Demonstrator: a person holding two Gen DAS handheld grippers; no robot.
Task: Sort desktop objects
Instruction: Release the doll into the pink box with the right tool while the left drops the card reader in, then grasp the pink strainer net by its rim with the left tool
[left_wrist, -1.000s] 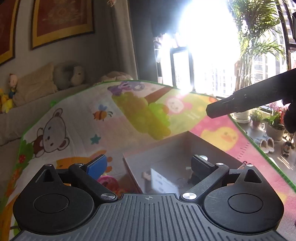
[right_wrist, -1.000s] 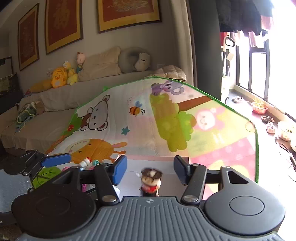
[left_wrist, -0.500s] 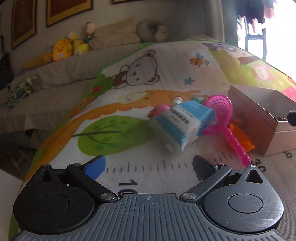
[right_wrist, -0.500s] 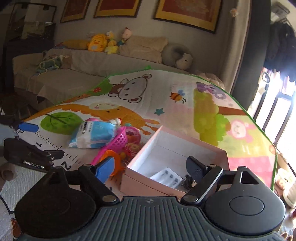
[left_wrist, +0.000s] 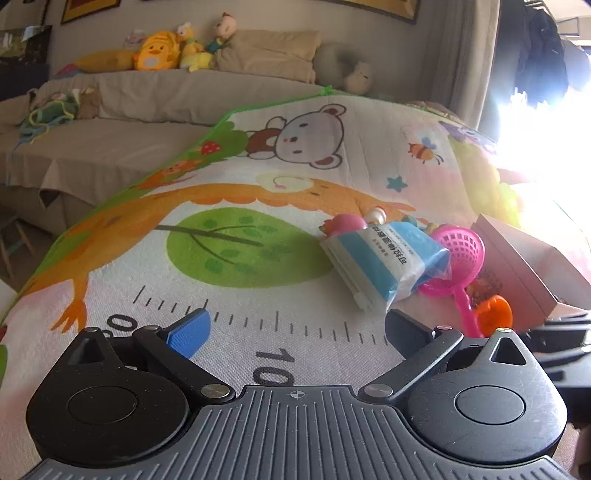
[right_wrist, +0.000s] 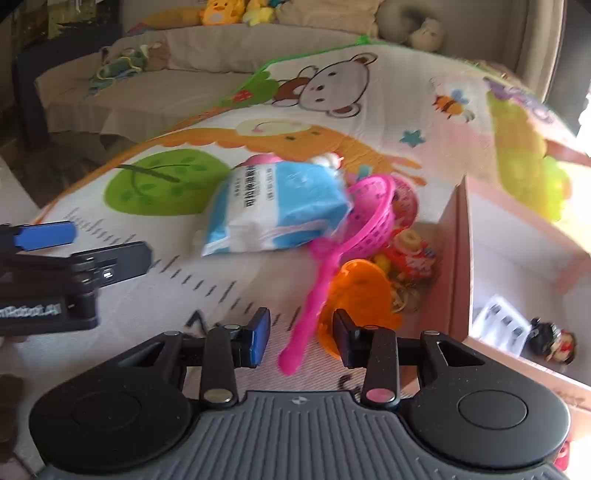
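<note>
A pile of toys lies on the play mat (left_wrist: 258, 332): a blue-and-white packet (right_wrist: 273, 206), a pink net scoop (right_wrist: 369, 206) and an orange cup (right_wrist: 360, 291). My right gripper (right_wrist: 301, 332) is low over the scoop's handle end (right_wrist: 295, 350), which lies between its closing jaws without touching the pads. The pink box (right_wrist: 458, 258) at the right holds a small figurine (right_wrist: 550, 341) and a white card (right_wrist: 498, 325). My left gripper (left_wrist: 297, 332) stands open and empty over the mat, just short of the packet (left_wrist: 384, 266).
A pink ball (left_wrist: 343, 223) and other small toys lie behind the packet. A red-wrapped item (right_wrist: 410, 254) sits between the scoop and the box wall. A sofa with plush toys (left_wrist: 159, 55) runs along the back. The left gripper's fingers (right_wrist: 55, 258) reach in from the left.
The figurine that was between my right fingers now lies in the box. My right gripper came down from the box to the scoop's handle and narrowed. My left gripper swung from the box to the mat.
</note>
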